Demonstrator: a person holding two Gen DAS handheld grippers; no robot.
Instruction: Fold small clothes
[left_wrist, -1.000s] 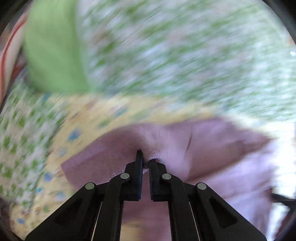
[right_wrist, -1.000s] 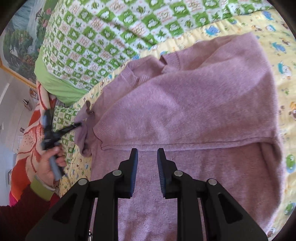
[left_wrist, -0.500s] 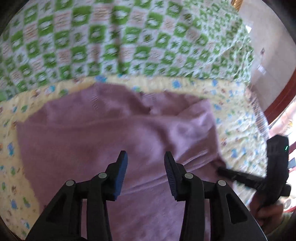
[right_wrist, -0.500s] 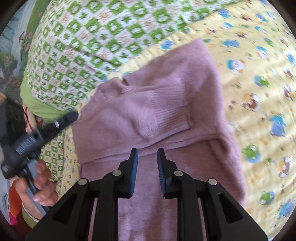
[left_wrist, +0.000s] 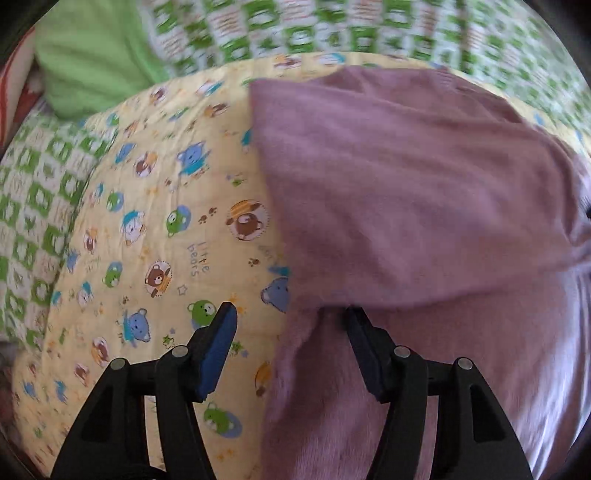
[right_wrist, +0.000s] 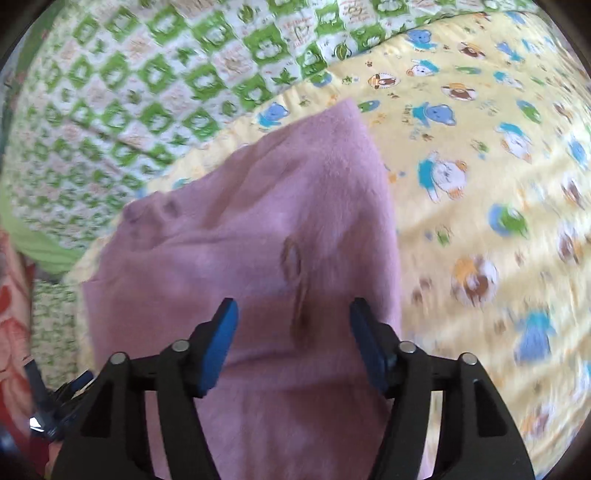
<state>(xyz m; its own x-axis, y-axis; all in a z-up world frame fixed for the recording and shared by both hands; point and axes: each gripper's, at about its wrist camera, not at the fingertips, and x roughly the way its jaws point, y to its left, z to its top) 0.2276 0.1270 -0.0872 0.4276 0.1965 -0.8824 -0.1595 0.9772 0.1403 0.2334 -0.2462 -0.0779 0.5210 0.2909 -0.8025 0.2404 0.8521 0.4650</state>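
Now my left gripper (left_wrist: 290, 317) and right gripper (right_wrist: 293, 314) both have jaws released over the folded purple sweater (right_wrist: 258, 236) on the yellow bear-print blanket (left_wrist: 162, 221); its lower part is cut off, edges blurred.

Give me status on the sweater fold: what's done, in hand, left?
Done: the purple sweater lies on the yellow bear-print quilt with at least one layer folded over, its edge crossing in front of the left claw. In hand: nothing; left claw and right claw are both open over the fabric. Left: it looks wide and loosely folded, so probably another fold and tidying.
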